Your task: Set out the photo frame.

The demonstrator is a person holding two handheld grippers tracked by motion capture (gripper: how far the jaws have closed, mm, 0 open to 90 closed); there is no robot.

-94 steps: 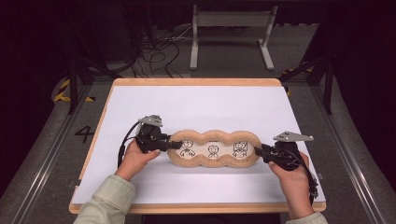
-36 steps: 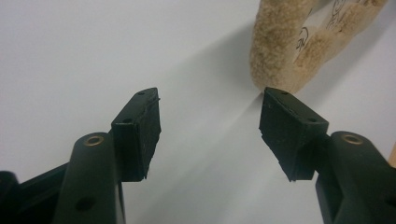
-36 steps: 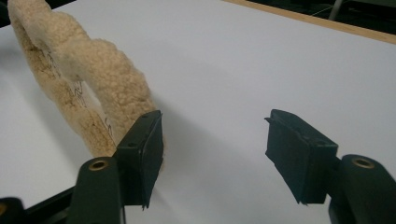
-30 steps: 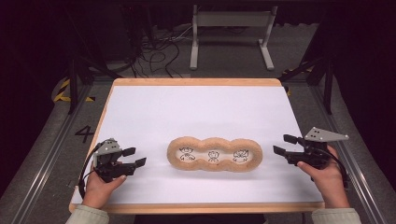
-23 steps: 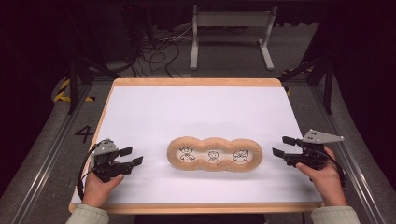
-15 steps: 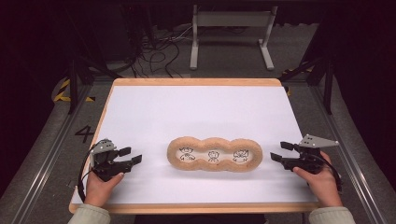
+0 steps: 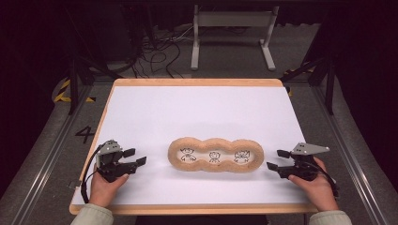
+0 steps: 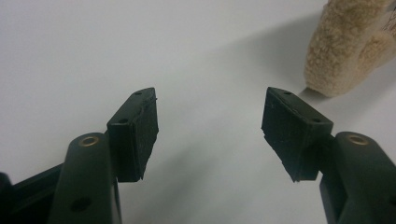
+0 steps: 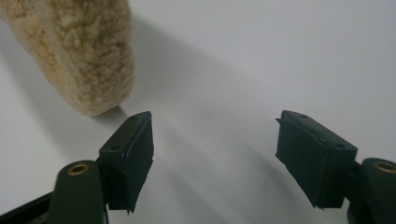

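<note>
Brightly, evenly lit white rectangular table sheet (image 7: pixel 197 112) against dark, dim surroundings; soft grey shadows beside fuzzy tan three-lobed pad (image 9: pixel 88 56) (slightly blurred close up); mildly grainy throughout.

Left gripper (image 7: pixel 133 157): jaws spread wide, nothing between the pads, held low in the left hand (image 7: pixel 105 185). Right gripper (image 7: pixel 278 160): jaws have just been opening (gap empty), held low in the right hand (image 7: pixel 317 185), tips pointing toward the left gripper
</note>
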